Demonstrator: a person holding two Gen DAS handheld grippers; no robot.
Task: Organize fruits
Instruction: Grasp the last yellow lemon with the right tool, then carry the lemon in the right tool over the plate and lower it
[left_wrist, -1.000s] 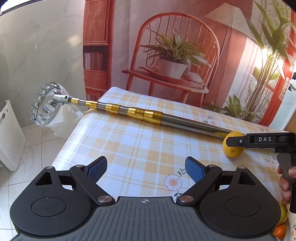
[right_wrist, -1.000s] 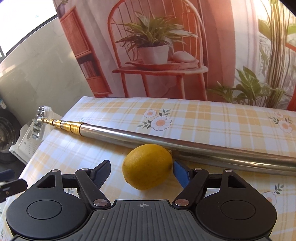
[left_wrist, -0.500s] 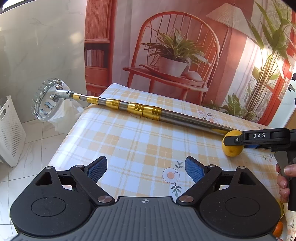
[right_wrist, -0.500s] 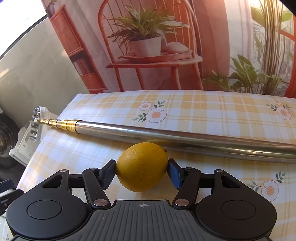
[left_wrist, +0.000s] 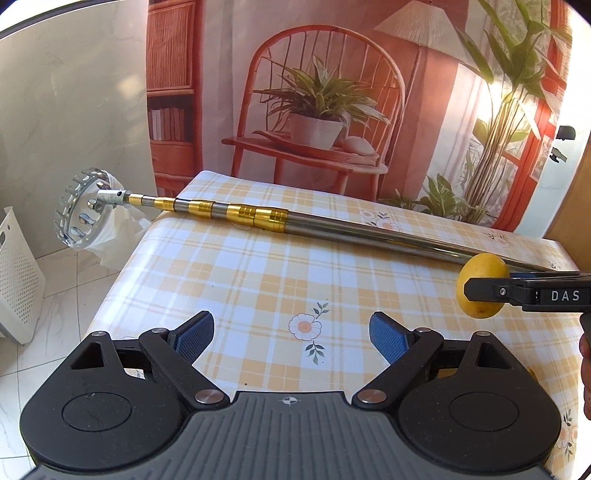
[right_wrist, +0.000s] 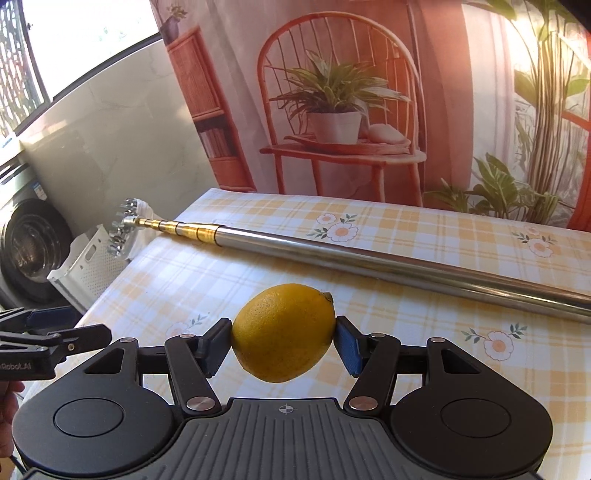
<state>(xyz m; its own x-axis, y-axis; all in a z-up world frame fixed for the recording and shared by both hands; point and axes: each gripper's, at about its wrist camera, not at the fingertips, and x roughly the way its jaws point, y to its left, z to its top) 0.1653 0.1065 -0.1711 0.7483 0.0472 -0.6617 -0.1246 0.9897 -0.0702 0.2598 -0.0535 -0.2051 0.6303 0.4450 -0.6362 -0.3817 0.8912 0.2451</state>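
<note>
Lemon (right_wrist: 283, 332) clamped in right tool (right_wrist: 283, 339) marked "DAS", left tool (left_wrist: 291, 332) spread empty, lettered "RoboLAI"

Counted one lemon (right_wrist: 283, 332), one telescopic picker pole (left_wrist: 332, 227), one white basket (left_wrist: 16, 280) on the floor, two tools total, and one checked bench (left_wrist: 258, 280).

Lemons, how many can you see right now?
1. The lemon is clamped between the pads of the right gripper, lifted above the checked tablecloth. More fruit may lie outside both views.
</note>
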